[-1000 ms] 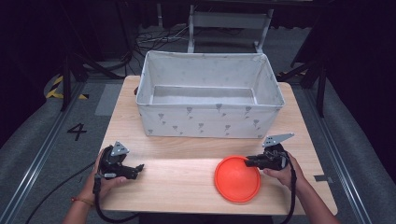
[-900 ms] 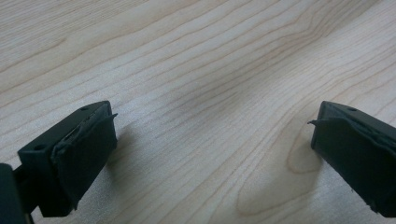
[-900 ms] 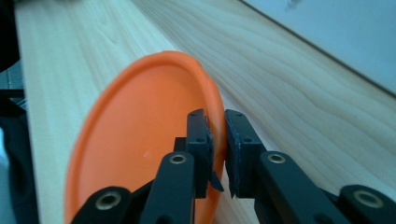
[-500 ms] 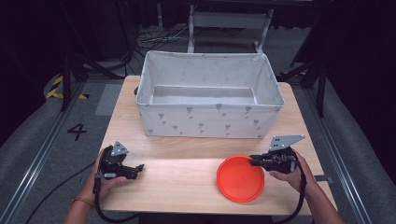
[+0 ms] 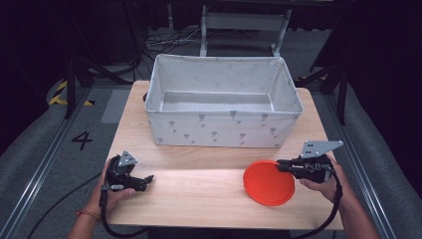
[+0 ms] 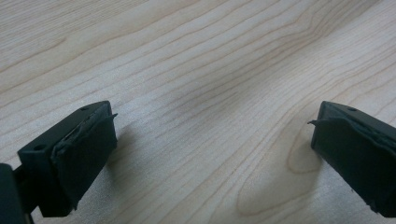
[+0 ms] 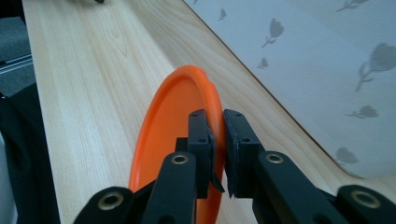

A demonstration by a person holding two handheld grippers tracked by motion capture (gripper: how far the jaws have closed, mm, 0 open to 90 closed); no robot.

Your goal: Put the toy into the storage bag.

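orange plate (image 7: 173, 116) rim pinched by right gripper (image 7: 217, 140)

Only readable mark: black numeral "4" (image 5: 82, 140) on the grey floor mat (image 5: 59, 164), left of the wooden table (image 5: 199, 194) in the high view. The fabric bin (image 5: 224, 132) carries a grey flower print, no lettering.

Light wooden table (image 5: 199, 199), pale grain, carried white rectangular fabric bin with grey flower print (image 5: 224, 132) on far half. Round orange plastic plate (image 5: 267, 183) at near right, tilted, far rim lifted, near edge apparently on wood.
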